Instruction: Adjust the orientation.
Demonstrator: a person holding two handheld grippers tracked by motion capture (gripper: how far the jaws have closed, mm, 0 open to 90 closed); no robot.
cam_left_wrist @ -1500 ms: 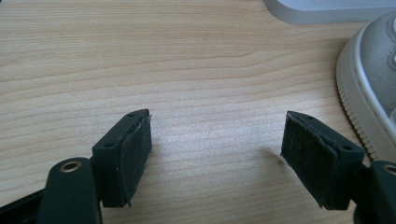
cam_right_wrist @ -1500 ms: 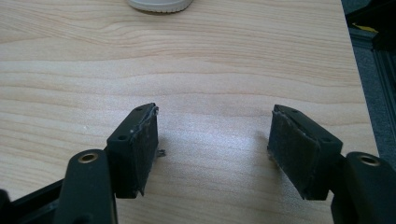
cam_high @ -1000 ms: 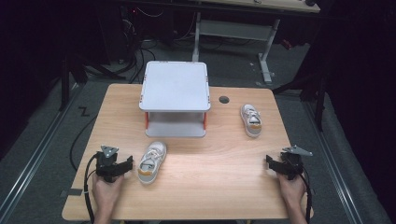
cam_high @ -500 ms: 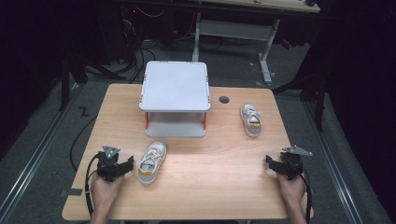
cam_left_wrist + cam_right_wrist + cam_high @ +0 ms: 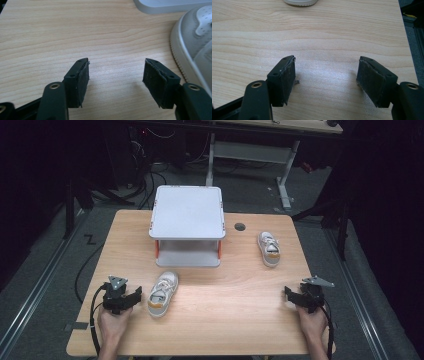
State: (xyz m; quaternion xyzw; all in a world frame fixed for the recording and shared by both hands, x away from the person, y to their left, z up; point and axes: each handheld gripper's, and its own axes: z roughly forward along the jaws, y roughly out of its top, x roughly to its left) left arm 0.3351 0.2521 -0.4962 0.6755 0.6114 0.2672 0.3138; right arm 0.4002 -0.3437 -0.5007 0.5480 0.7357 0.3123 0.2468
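Two small white shoes lie on the wooden table (image 5: pixel 235 305). One shoe (image 5: pixel 162 293) with an orange heel rests at the front left, just right of my left gripper (image 5: pixel 131 296). In the left gripper view that shoe (image 5: pixel 197 42) fills the right edge, beside and outside the right jaw. My left gripper (image 5: pixel 116 75) is open with only bare wood between its jaws, which have just been closing a little. The other shoe (image 5: pixel 269 248) lies at the right, beyond my right gripper (image 5: pixel 291 296). My right gripper (image 5: pixel 325 75) is open over bare wood, the shoe's sole (image 5: pixel 300 2) far ahead.
A white two-tier stand (image 5: pixel 188 224) with orange posts stands at the table's back middle. A dark round hole (image 5: pixel 239 226) sits right of it. The table's right edge (image 5: pixel 405 37) runs close to my right gripper. Desk legs and cables lie on the floor behind.
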